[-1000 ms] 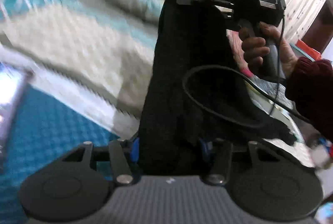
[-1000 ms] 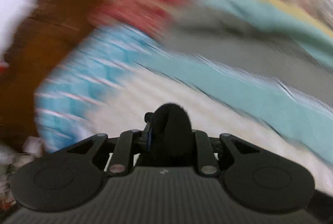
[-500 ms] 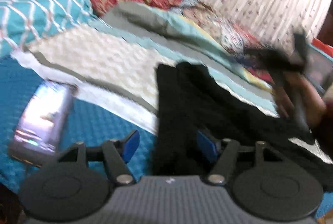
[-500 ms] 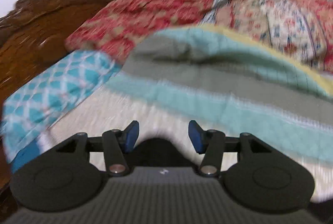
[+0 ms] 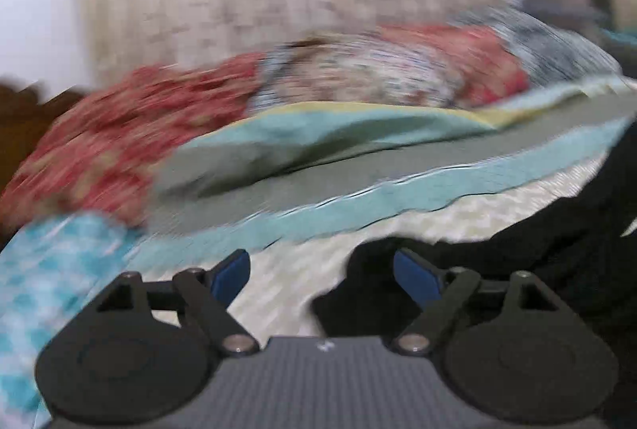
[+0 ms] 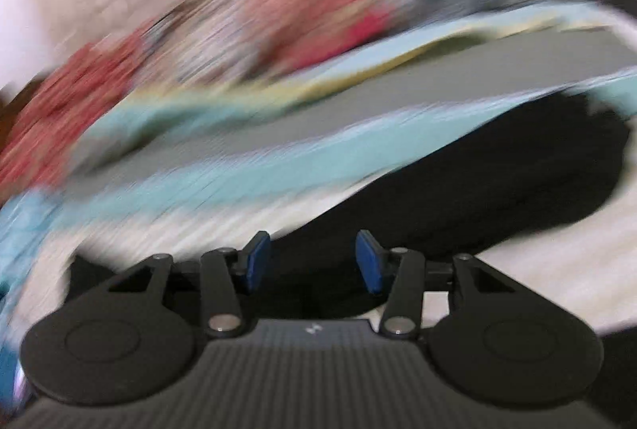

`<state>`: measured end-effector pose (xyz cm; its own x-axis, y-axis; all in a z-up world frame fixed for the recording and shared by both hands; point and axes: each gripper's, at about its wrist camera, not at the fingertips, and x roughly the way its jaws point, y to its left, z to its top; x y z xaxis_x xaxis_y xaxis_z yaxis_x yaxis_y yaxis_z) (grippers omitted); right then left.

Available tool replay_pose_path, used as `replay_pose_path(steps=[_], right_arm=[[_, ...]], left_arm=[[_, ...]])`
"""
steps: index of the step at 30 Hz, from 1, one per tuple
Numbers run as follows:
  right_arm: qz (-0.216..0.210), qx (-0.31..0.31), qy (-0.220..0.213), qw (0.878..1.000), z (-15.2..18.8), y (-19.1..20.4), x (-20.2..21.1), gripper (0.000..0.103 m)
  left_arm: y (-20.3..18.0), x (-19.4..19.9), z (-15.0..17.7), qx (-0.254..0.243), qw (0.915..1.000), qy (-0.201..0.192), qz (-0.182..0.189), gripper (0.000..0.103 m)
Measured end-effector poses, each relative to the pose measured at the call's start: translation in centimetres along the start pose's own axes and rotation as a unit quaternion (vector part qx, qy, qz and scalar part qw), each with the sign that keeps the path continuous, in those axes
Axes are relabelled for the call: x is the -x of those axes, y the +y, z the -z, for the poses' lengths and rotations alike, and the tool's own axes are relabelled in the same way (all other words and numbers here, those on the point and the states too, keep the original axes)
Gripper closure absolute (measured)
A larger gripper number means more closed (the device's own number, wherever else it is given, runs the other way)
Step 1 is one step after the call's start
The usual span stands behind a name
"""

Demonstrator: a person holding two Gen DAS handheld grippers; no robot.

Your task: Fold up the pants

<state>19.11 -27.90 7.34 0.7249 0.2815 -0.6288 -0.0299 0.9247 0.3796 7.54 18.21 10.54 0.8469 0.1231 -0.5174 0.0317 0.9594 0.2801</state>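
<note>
The black pants (image 6: 477, 190) lie on the cream blanket (image 5: 458, 214), lower right in both views. My left gripper (image 5: 321, 275) has just spread wide; my right gripper (image 6: 312, 261) gapes, gripping nothing. I judge one fold laid; next I need a fresh edge.

Black pants (image 5: 557, 241); teal-striped blanket (image 5: 398, 198); blue pads (image 6: 256, 261).

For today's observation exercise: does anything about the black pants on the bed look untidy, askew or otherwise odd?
The black pants lie rumpled on the cream blanket, edges uneven, not a neat fold. Both views are blurred, so finer faults cannot be judged. Left gripper and right gripper are open, gripping nothing.
</note>
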Motion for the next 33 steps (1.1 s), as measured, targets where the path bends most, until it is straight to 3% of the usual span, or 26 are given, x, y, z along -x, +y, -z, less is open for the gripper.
replay_pose_path(steps=[2, 5, 8, 12, 13, 14, 15, 16, 17, 19, 22, 25, 29, 33], right_arm=[[0.060, -0.055, -0.017, 0.997, -3.7, -4.7, -0.6, 0.051], [0.101, -0.137, -0.023, 0.985, -7.3, -9.4, -3.3, 0.050], [0.126, -0.189, 0.001, 0.974, -8.4, -12.6, -6.7, 0.045], [0.174, -0.198, 0.027, 0.964, -9.1, -13.8, -11.6, 0.044], [0.179, -0.196, 0.032, 0.964, -9.1, -14.1, -12.5, 0.044], [0.190, -0.187, 0.040, 0.963, -9.0, -14.7, -13.2, 0.044], [0.203, -0.176, 0.045, 0.962, -8.9, -14.9, -13.4, 0.049], [0.220, -0.159, 0.042, 0.961, -8.8, -14.7, -13.6, 0.073], [0.227, -0.147, 0.042, 0.962, -8.8, -14.7, -13.7, 0.088], [0.212, -0.159, 0.030, 0.964, -8.8, -15.2, -12.7, 0.096], [0.189, -0.166, -0.033, 0.967, -9.3, -15.8, -9.2, 0.096], [0.154, -0.202, -0.088, 0.963, -9.7, -17.3, -4.7, 0.096], [0.126, -0.250, -0.111, 0.954, -9.6, -19.8, -0.2, 0.096], [0.083, -0.297, -0.131, 0.942, -7.8, -21.8, 4.9, 0.096]], left_arm=[[-1.7, -4.1, -1.4, -0.036, 0.9987, 0.008, 0.036, 0.014], [-3.9, -8.7, -2.0, -0.064, 0.9957, 0.025, 0.062, 0.009], [-4.8, -11.7, -1.5, -0.056, 0.9943, 0.053, 0.073, 0.009], [-5.2, -13.1, -0.5, -0.079, 0.9903, 0.070, 0.090, 0.012], [-5.3, -13.3, -0.3, -0.087, 0.9892, 0.072, 0.093, 0.022], [-5.3, -13.3, 0.0, -0.091, 0.9876, 0.080, 0.101, 0.047], [-5.3, -13.6, 0.2, -0.090, 0.9859, 0.089, 0.110, 0.063], [-5.3, -13.8, 0.3, -0.086, 0.9847, 0.100, 0.113, 0.089], [-5.3, -14.0, 0.3, -0.085, 0.9847, 0.106, 0.109, 0.092], [-5.5, -13.7, 0.3, -0.080, 0.9871, 0.097, 0.099, 0.093], [-4.8, -12.3, -0.2, -0.045, 0.9923, 0.081, 0.082, 0.094], [-4.4, -10.0, -0.7, -0.023, 0.9966, 0.059, 0.054, 0.094], [-4.1, -6.9, -1.0, 0.003, 0.9988, 0.043, 0.021, 0.094], [-4.3, -3.3, -0.7, 0.020, 0.9994, 0.026, 0.013, 0.094]])
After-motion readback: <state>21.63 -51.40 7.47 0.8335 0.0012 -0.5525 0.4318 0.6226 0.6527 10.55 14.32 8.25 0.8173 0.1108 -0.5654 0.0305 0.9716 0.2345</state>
